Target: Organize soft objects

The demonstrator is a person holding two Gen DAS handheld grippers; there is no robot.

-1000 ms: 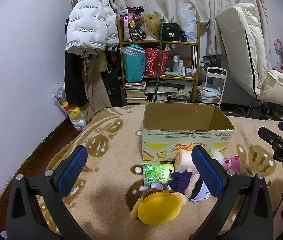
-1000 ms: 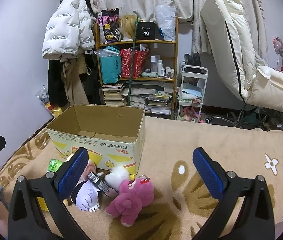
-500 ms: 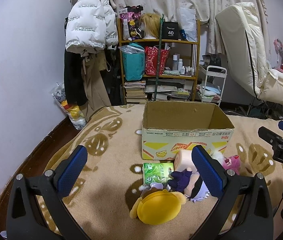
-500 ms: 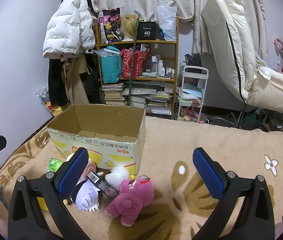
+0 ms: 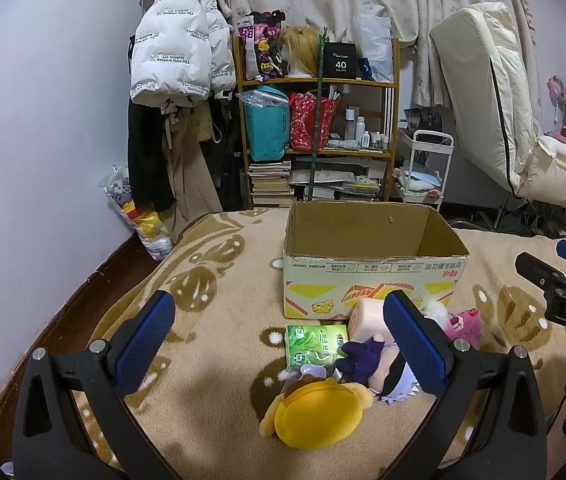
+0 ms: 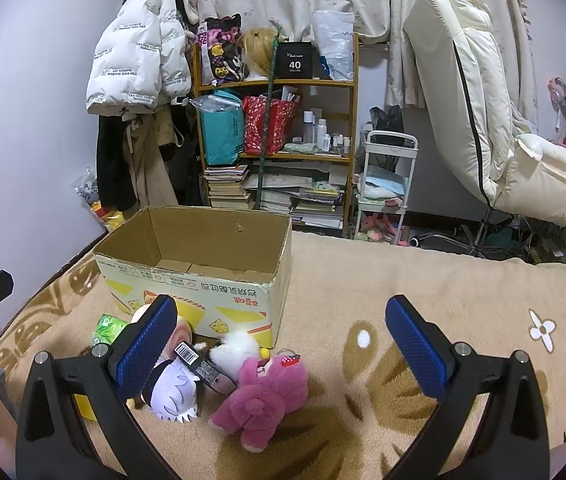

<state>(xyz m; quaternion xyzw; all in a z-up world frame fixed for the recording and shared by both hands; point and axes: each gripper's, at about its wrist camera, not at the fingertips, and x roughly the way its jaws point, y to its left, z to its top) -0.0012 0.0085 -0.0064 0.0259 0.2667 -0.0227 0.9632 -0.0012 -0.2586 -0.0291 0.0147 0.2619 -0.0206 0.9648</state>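
An open, empty cardboard box point(image 5: 371, 268) stands on the beige blanket; it also shows in the right wrist view point(image 6: 203, 284). In front of it lie a yellow plush point(image 5: 319, 416), a green tissue pack point(image 5: 315, 346), a purple-and-white doll point(image 5: 367, 364), a pink roll point(image 5: 367, 314) and a pink plush bear point(image 6: 263, 392). My left gripper point(image 5: 283, 344) is open and empty, above and in front of the yellow plush. My right gripper point(image 6: 283, 348) is open and empty, above the pink bear. The right gripper also appears in the left wrist view point(image 5: 563, 292).
A wooden shelf point(image 5: 319, 140) full of bags, books and bottles stands behind the box. A white jacket point(image 5: 175, 48) hangs at the left, a white cart point(image 5: 423, 172) and a cream reclining chair point(image 5: 503, 120) at the right. The blanket's edge drops to the floor at the left.
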